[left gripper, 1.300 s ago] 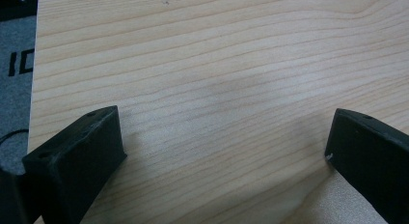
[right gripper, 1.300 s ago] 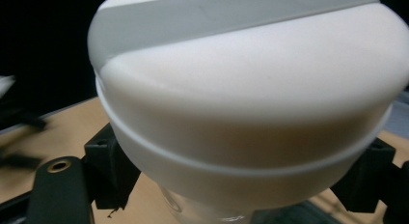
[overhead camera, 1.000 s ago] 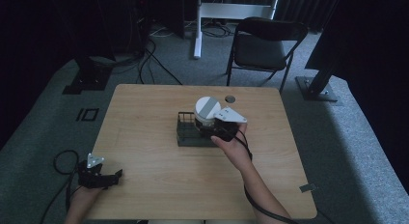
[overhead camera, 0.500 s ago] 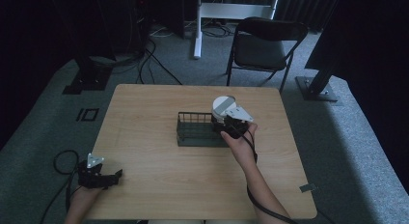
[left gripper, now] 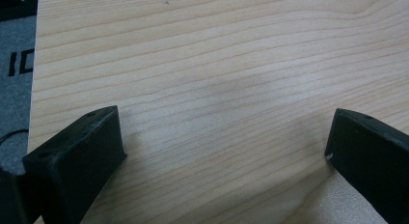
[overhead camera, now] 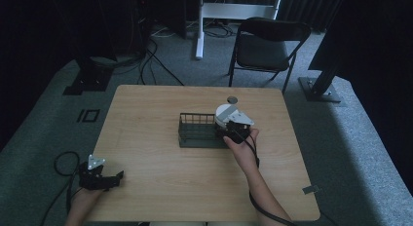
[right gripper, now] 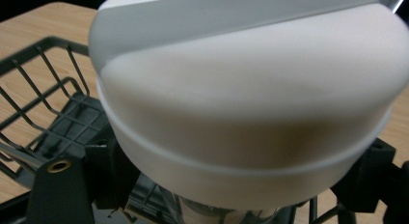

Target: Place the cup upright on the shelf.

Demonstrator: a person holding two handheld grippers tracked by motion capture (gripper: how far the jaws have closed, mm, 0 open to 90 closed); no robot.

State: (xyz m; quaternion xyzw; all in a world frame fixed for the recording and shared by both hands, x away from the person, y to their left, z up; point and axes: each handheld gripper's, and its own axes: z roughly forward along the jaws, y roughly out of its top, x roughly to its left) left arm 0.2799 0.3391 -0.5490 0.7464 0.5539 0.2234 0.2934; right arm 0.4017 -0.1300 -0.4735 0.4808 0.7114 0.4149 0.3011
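White round container point(right gripper: 246, 98) with a pale grey band across its top: held at the right end of the black wire rack point(overhead camera: 197, 131), near the middle of the light wooden tabletop point(overhead camera: 160, 182). In the right gripper view the container sits between the two black jaws, which press against its lower sides; the right gripper point(overhead camera: 234, 128) is clamped on it. No label or writing is legible on the container. The left gripper point(overhead camera: 100, 176) rests at the near left corner of the tabletop, jaws spread wide apart over bare wood. A small dark round disc point(overhead camera: 232, 99) lies on the tabletop beyond the rack. A black folding chair point(overhead camera: 268, 46) stands behind.
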